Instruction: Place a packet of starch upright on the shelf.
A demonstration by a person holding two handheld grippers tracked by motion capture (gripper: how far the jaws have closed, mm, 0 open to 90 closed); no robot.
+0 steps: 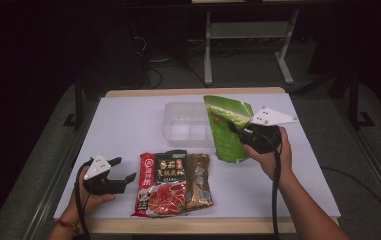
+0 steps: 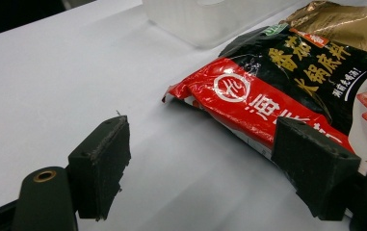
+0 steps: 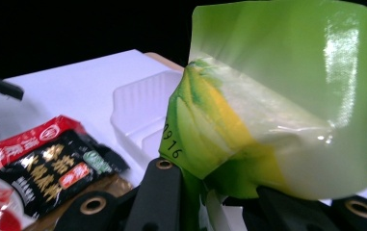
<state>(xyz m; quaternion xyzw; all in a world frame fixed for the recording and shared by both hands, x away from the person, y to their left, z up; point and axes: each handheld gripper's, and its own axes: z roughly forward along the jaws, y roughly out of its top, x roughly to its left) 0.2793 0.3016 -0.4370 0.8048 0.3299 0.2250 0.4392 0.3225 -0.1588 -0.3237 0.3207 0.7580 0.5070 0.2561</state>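
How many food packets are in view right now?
3: the green packet held up in the right tool, the red-and-black packet and the gold packet lying overlapped on the table's near side.

This looks like a lab or test room set up for recording, not a home or a shop. A white-covered table stands alone on grey carpet in the middle of the high view, with dark, unlit surroundings filling the upper left and right of the frame. Behind it, at the upper centre, stand the bare metal legs of a workbench, and loose cables lie on the floor.
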